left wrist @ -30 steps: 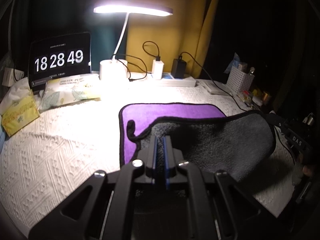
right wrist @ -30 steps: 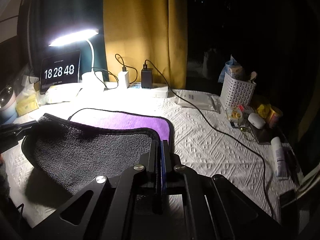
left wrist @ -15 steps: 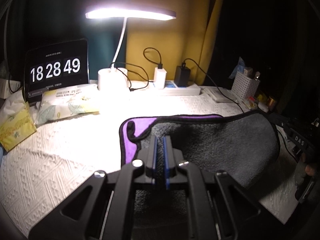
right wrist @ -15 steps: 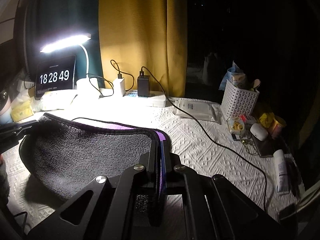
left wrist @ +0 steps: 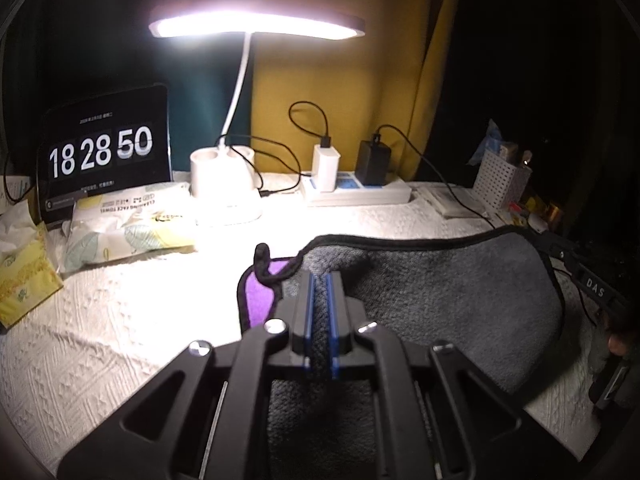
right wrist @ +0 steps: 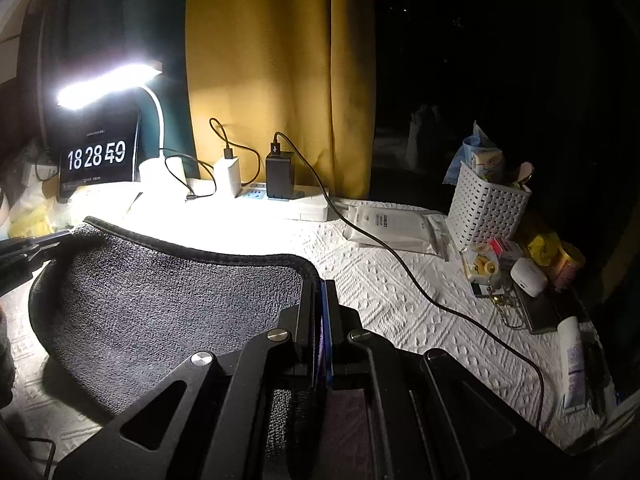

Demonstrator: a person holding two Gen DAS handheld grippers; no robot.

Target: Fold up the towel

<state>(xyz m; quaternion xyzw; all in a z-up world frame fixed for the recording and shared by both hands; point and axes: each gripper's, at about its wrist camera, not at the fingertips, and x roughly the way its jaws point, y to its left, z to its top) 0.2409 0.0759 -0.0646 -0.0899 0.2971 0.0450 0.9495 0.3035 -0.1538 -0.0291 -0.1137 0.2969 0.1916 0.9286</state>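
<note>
Towel (left wrist: 448, 292), a grey terry cloth with black piping and a purple underside, is lifted over the white textured tablecloth (left wrist: 120, 320), grey face up. Only a small purple patch is exposed at its left edge in the left wrist view. The left gripper (left wrist: 319, 280) is closed on a bunched fold of the towel, pinched between blue-lined fingers (left wrist: 307, 300). The right gripper (right wrist: 319, 286) is clamped on the towel's right corner; its jaws are nearly touching, with a thin purple layer apparently between them, though the shadow is deep there. A lit white desk lamp (left wrist: 256, 26) stands behind the towel, beside a black tablet clock (left wrist: 102, 152) reading 18 28 50. A white perforated plastic basket (right wrist: 488, 208) is seen at the far right.
</note>
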